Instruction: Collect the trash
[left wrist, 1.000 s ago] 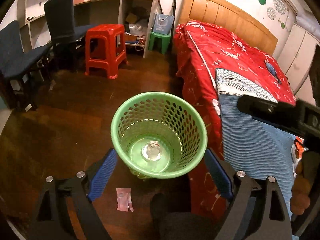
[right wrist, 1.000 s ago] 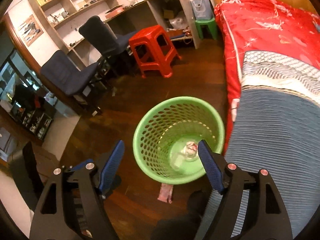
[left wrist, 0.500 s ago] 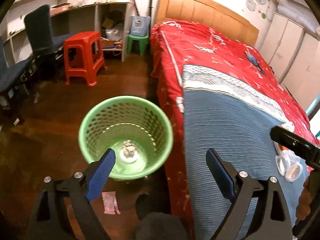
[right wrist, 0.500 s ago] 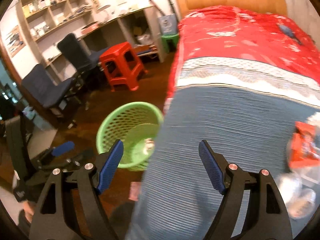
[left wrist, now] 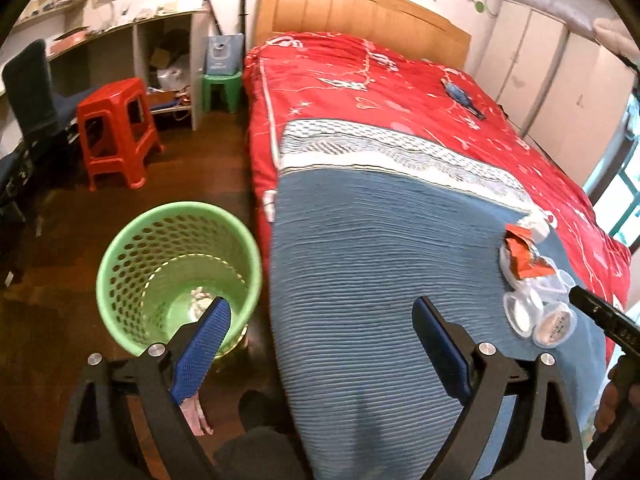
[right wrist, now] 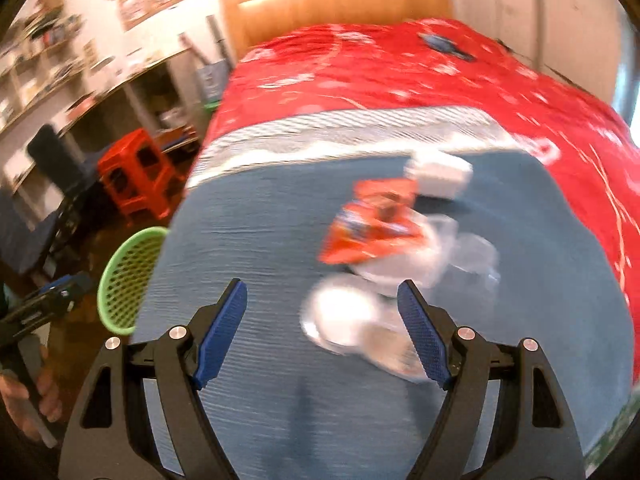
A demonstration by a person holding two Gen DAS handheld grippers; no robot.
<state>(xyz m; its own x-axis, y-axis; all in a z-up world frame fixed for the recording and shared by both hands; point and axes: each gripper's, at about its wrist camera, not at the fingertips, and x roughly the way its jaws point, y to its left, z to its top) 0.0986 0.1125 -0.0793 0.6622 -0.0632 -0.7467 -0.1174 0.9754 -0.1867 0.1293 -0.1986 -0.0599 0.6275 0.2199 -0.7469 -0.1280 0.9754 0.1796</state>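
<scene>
Green plastic marks the landmark: a perforated basket standing on the wood floor, just beside the bed. A crumpled scrap lies at the bottom of it, and a pink wrapper lies on the floor near its base. Up on the bed, well apart from the basket, the remaining trash sits in a cluster on the blue blanket: an orange snack bag, clear plastic cups just beside it, and a white piece on the far side of the bag from the basket.

In the left wrist view, the left hand-held gripper hangs released, nothing between its blue pads; one pad overlaps the basket's rim, the other is over the blanket. The right hand-held gripper is also released and empty, its jaws spread over the blanket, with a blurred clear cup in view between them but not pressed by either pad. That view is smeared with motion blur. A red stool stands on the floor beyond the basket, and a small green stool farther off against the wall shelving.
</scene>
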